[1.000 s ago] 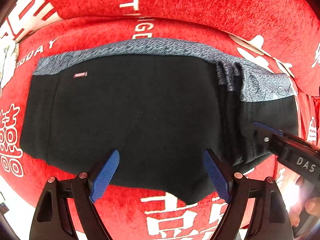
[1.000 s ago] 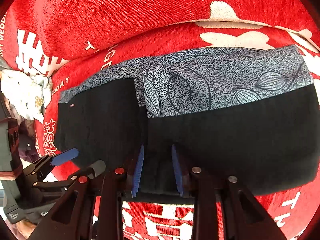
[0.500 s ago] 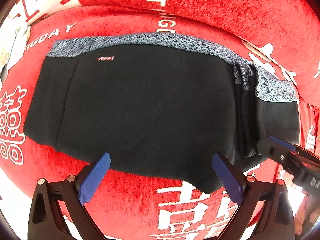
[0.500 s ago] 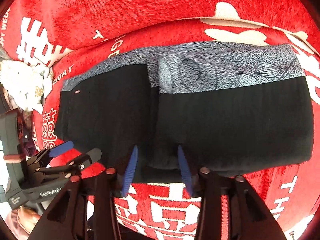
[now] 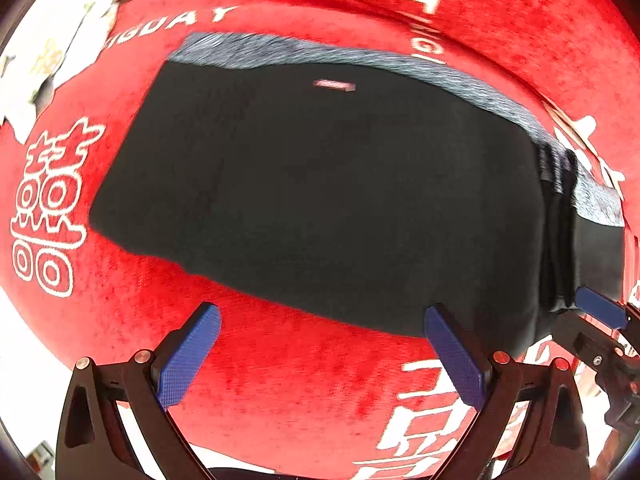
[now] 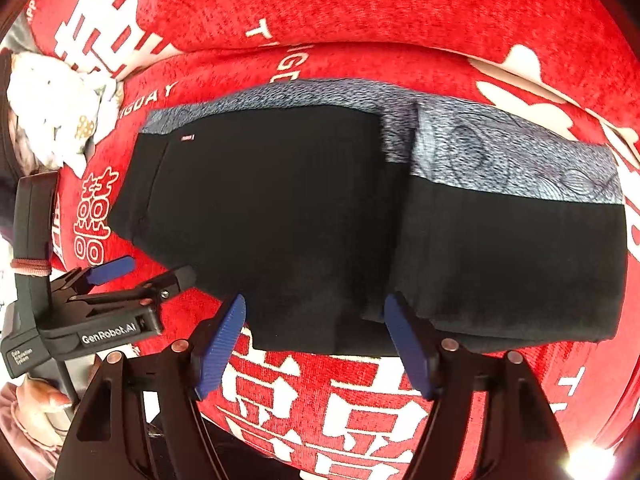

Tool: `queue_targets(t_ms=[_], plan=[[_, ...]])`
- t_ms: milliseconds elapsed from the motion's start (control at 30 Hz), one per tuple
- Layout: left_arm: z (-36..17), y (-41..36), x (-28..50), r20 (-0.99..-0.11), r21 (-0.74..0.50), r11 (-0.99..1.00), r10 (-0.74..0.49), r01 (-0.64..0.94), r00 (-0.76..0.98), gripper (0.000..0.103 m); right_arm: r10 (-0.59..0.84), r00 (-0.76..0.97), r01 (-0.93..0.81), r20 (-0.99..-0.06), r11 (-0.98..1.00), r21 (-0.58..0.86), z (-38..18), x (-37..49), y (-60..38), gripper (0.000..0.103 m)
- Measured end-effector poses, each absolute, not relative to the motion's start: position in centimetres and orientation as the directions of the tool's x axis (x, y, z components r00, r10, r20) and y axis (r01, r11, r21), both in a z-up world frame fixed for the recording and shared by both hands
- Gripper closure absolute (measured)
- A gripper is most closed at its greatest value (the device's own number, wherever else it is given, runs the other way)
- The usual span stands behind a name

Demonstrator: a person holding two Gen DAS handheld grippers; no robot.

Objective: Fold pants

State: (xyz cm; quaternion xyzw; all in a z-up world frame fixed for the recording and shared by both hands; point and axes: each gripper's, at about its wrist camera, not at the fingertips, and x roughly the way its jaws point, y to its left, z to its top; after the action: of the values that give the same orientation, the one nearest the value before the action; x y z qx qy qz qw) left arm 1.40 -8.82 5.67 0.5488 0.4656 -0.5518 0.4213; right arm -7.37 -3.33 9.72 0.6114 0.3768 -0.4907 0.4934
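Observation:
The black pants [image 5: 320, 192] with a grey patterned waistband lie flat on a red sofa seat, with a folded layer bunched on the right [image 6: 500, 248]. My left gripper [image 5: 320, 344] is open and empty, just off the pants' near edge. My right gripper [image 6: 316, 340] is open and empty, its fingers at the near edge beside the fold. The left gripper also shows in the right wrist view [image 6: 140, 272], and the right gripper's fingertips [image 5: 600, 308] in the left wrist view.
The red sofa cover [image 6: 360, 400] has white characters and lettering; its backrest [image 6: 360, 0] rises behind the pants. A white crumpled cloth [image 6: 52, 108] lies at the left end of the seat.
My right gripper has opened and let go of the pants' fold, which now lies on the seat. Both grippers have drawn back from the pants; the left one has shifted left.

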Motion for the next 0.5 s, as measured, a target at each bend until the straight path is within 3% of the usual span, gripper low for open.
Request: queue_targets(t_ms=[167, 500], plan=[[4.9, -9.0, 4.4, -0.991, -0.1, -0.164, 0.101, 0.981, -0.084, 0.001, 0.002, 0.236, 0.947, -0.972, -0.224, 0.23, 9.0, -6.7, -3.6, 0.027], [5.3, -10.1, 11.5, -0.982, -0.174, -0.051, 0.089, 0.983, -0.169, 0.001, 0.041, 0.215, 0.956, -0.976, -0.213, 0.202, 7.7, -5.4, -3.7, 0.025]])
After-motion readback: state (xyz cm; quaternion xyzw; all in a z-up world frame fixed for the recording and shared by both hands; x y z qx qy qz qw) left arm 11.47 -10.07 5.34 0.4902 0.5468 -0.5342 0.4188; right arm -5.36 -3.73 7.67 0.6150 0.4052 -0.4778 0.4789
